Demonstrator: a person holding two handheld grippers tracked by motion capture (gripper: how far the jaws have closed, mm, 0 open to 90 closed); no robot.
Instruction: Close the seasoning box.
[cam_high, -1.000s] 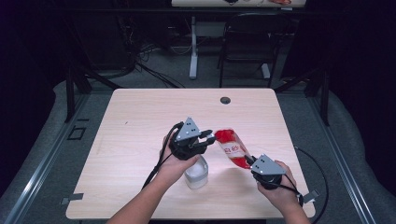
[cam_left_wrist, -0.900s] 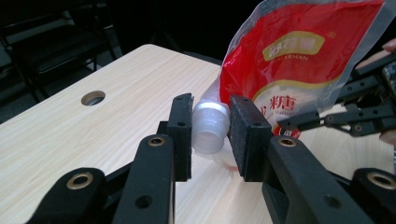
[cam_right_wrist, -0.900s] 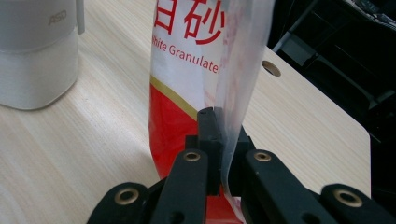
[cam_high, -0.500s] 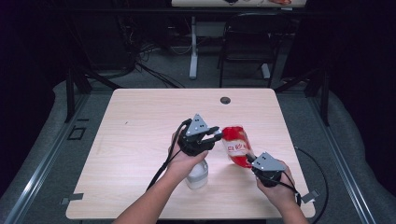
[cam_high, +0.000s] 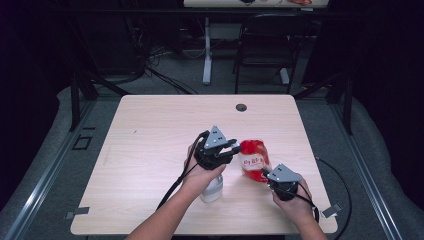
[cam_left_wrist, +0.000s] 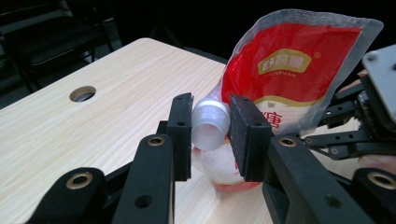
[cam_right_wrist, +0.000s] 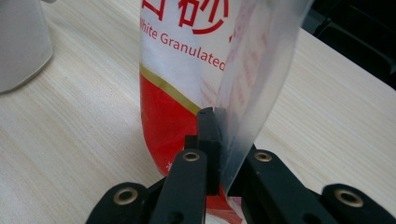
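Uncapping step: right hand-held gripper (cam_right_wrist: 212, 140) pinches the sugar pouch (cam_left_wrist: 289, 74) edge, left hand-held gripper (cam_left_wrist: 210, 133) clamps its white cap (cam_left_wrist: 210, 125). Next move's probably twisting.

High view looked down on table (cam_high: 150, 150) from above; both gripper views sat close, sharing red pouch (cam_left_wrist: 289, 74).

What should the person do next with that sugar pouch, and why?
Probably twist the left gripper to unscrew the white cap. Its jaws sit on either side of the cap, while the right gripper pinches the edge of the pouch and holds it upright on the table. A white cup stands beside it, so pouring likely follows.
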